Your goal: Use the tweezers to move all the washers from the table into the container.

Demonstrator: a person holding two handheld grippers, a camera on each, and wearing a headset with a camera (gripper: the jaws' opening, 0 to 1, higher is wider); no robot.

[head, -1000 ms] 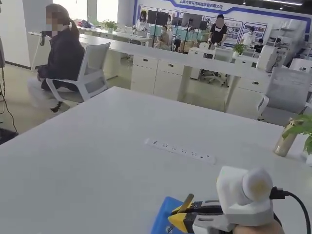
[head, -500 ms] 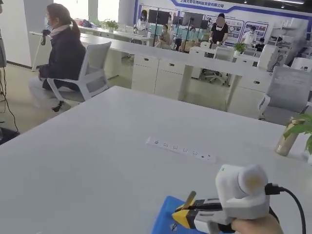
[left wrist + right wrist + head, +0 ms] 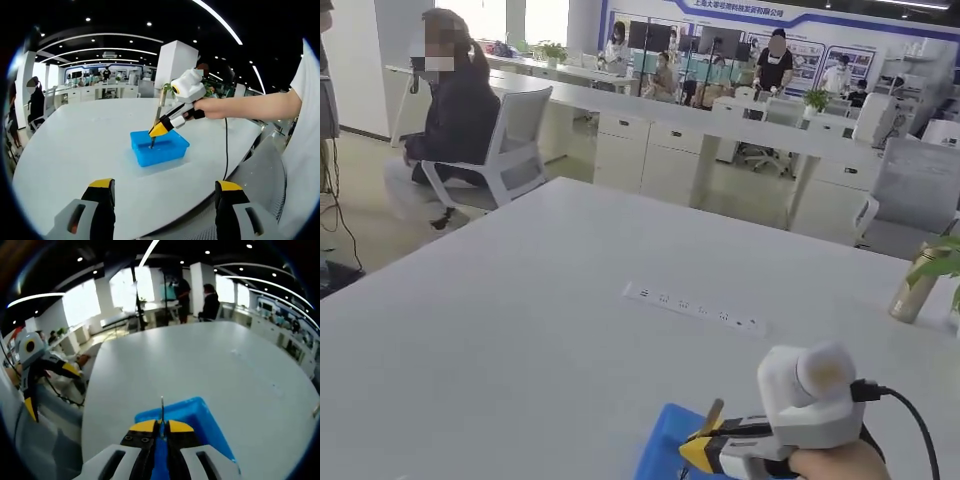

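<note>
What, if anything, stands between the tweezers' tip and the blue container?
Nothing visible does. The right gripper holds the tweezers, and their tip points down into the open blue container, with no object between them.

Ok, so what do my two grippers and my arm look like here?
The two match: the right gripper and the left gripper have pale grey-white bodies, black mid-sections and yellow-tipped fingers. A thin black cable hangs from the right one. The arm behind it is bare below a short white sleeve.
</note>
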